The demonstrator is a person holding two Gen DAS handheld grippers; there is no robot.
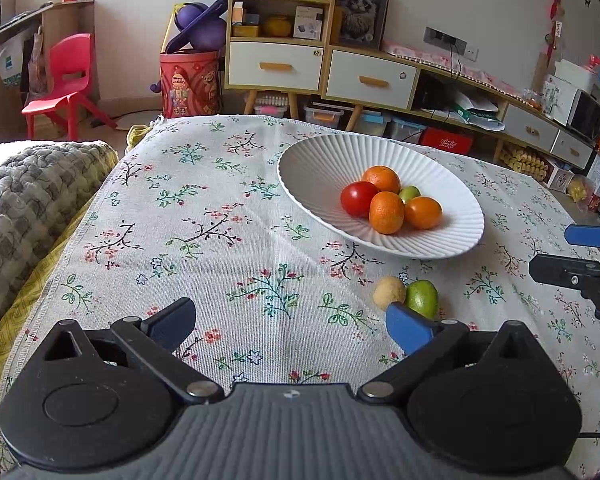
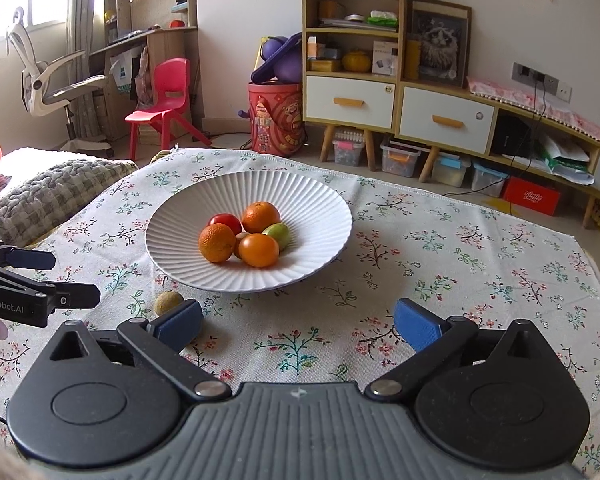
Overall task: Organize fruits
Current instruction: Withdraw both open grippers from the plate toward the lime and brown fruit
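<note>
Both grippers hover low over the floral tablecloth with nothing between their fingers. Left gripper has its blue-padded jaws spread wide; the right gripper is equally wide and empty.

Nearest the left gripper, at about one o'clock from its jaws, lie two loose fruits on the cloth: a small round tan fruit with a rough skin and, touching it on the right, a smooth green fruit. In the right wrist view the tan fruit sits at about ten o'clock, just beside the left finger; the green one is hidden there.

Farther off, at twelve to one o'clock, the white ribbed ceramic bowl already holds three oranges, a red tomato and a small green fruit, clustered and touching.

The sorting looks nearly done, with the two stray fruits left to collect. Next move calls for centring one open gripper over a single fruit, probably the tan one, without nudging its neighbour away, then closing gently and carrying it to the bowl.
</note>
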